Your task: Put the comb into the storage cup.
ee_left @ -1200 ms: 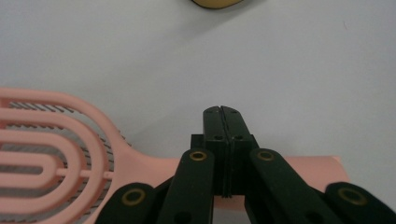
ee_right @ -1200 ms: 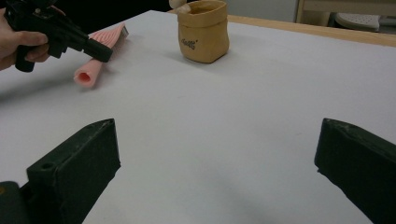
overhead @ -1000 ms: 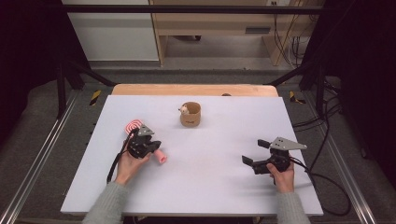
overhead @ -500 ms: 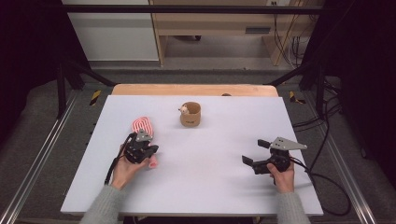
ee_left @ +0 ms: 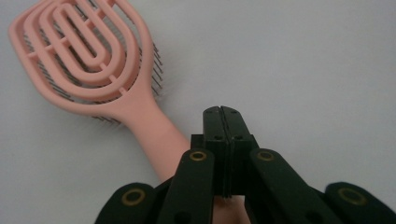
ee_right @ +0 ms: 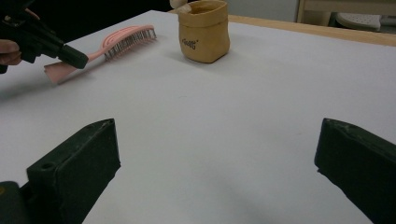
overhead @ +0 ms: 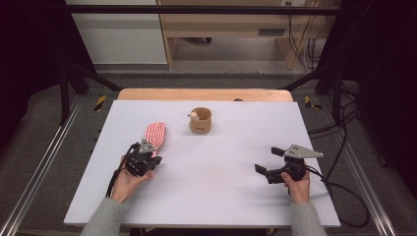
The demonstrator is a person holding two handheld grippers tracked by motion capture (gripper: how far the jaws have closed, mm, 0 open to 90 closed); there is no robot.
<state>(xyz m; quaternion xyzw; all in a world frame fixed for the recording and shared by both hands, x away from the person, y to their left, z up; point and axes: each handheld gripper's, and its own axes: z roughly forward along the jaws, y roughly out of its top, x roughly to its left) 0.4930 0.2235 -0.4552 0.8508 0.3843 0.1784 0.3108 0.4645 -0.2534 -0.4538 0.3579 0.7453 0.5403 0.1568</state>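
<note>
White tabletop (overhead: 221, 167), wooden edge at 12 o'clock. Pink paddle hairbrush (overhead: 156, 133) lies flat at 10 o'clock; tan fabric pouch (overhead: 200, 121) stands upright toward 12, well apart.

I see the pink hairbrush (overhead: 154, 135) lying flat, bristles down, well left of the tan cup (overhead: 200, 121); its looped open head points away, handle toward me.

On the table (overhead: 211, 196), a hairbrush (overhead: 155, 133) lies at the left with its head toward the far side and its handle toward the near side. The left gripper (overhead: 142, 162) sits over the handle's near end. A small pouch (overhead: 200, 121) stands right of the brush, farther back. The right gripper (overhead: 268, 162) is well apart at the near right
</note>
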